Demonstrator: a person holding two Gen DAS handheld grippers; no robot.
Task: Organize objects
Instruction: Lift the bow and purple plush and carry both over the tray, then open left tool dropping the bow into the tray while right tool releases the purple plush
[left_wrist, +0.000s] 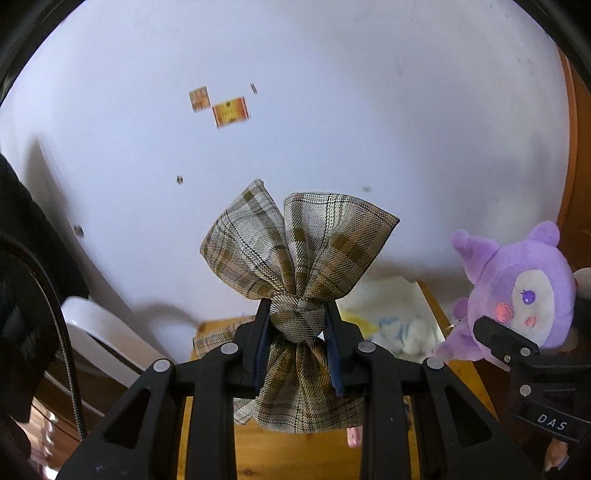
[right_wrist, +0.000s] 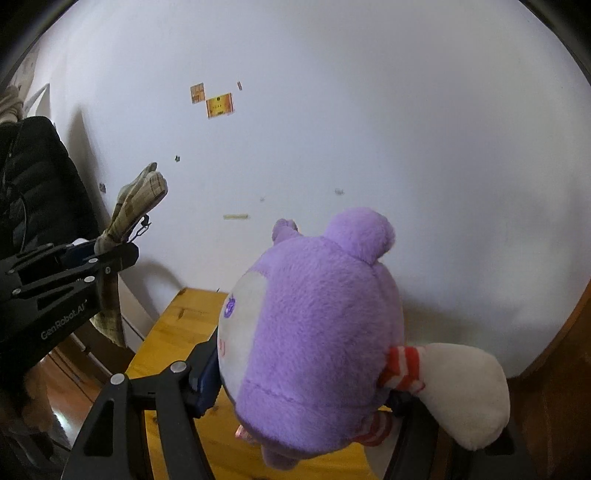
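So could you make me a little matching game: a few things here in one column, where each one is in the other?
Things:
1. plaid bow
2. purple plush toy
3. orange stickers
4. wooden table

Places:
A. stuck on the white wall
B. pinched in the left claw
C. below both claws
D. squeezed in the right claw

Pairs: 1-B, 2-D, 3-A, 4-C

Wall (left_wrist: 332, 92): we see it white and plain, with soft shadows low down.
Stickers (left_wrist: 229, 110): we see two orange ones and some tiny marks.
Surface (right_wrist: 177, 325): we see yellow wood against the wall.
Floor (right_wrist: 62, 384): we see shiny brown wood.
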